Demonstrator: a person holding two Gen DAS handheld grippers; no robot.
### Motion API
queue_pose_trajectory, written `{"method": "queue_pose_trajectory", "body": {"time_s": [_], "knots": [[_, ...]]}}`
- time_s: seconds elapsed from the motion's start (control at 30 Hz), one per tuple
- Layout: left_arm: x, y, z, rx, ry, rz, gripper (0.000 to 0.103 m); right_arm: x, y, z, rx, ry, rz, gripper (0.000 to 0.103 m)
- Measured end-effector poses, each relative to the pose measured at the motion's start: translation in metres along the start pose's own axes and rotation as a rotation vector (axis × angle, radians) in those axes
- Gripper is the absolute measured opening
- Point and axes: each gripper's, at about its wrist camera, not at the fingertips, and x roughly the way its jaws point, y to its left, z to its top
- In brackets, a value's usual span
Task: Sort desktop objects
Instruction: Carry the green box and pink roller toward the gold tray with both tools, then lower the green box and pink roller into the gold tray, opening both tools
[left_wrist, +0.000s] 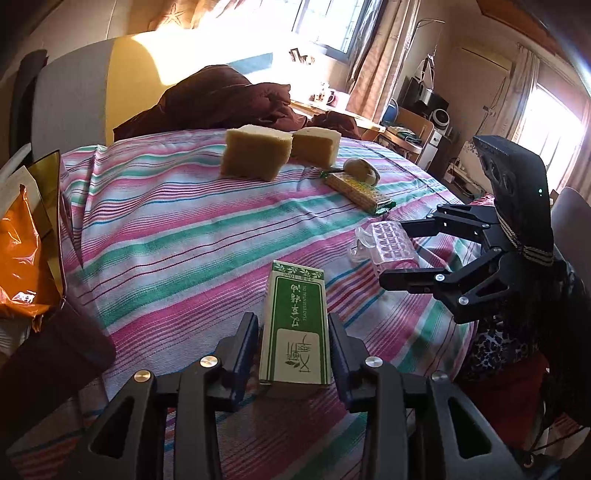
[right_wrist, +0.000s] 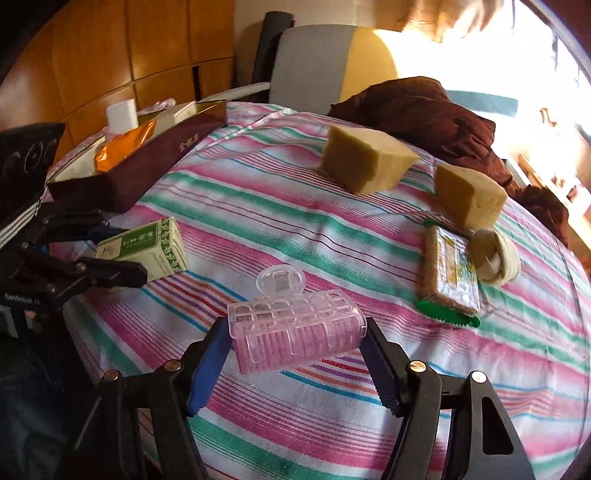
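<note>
Left wrist view has the left gripper (left_wrist: 293, 354) spread around a green-and-cream carton (left_wrist: 295, 328), its fingers flanking the long sides with a sliver of gap each side, so it brackets the box without clearly pinching it. Right of that carton, the right gripper (right_wrist: 293, 354) stands likewise wide around a clear pink hair roller (right_wrist: 295, 332) lying on the striped cloth (right_wrist: 295, 221), its pads near the roller's ends; whether they touch I cannot tell. As a judgement, sorting is partway at most: beyond the carton, two sponge blocks (left_wrist: 251, 153) (left_wrist: 317, 144), a wrapped wafer bar (left_wrist: 356, 190) and a beige roll (left_wrist: 362, 170) lie loose and well apart from the long maroon box (right_wrist: 140, 170) to the carton's left, which already holds an orange packet (right_wrist: 123, 146) and a white block (right_wrist: 122, 114). If that box is the bin, most items remain outside it. Nothing blocks the path from carton to box; a dark quilt (left_wrist: 221, 99) heaps behind the sponges.
</note>
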Motion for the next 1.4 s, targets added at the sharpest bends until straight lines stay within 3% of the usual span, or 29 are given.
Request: {"method": "queue_pose_trajectory", "body": {"time_s": [0.23, 0.53, 1.03, 1.23, 1.4], "knots": [[0.0, -0.002, -0.001, 0.016, -0.022, 0.027, 0.034, -0.005, 0.011, -0.008, 0.206, -0.077, -0.052, 0.07], [-0.027, -0.003, 0.0, 0.023, -0.1, 0.037, 0.034, -0.005, 0.027, 0.003, 0.279, -0.114, -0.102, 0.07], [-0.088, 0.017, 0.004, -0.051, -0.207, 0.074, 0.034, -0.012, 0.06, 0.049, 0.233, -0.196, -0.033, 0.07], [-0.122, 0.046, 0.008, -0.098, -0.277, 0.157, 0.035, -0.006, 0.093, 0.085, 0.166, -0.238, 0.035, 0.07], [-0.144, 0.091, 0.004, -0.206, -0.305, 0.242, 0.035, 0.005, 0.125, 0.118, 0.099, -0.256, 0.089, 0.07]]}}
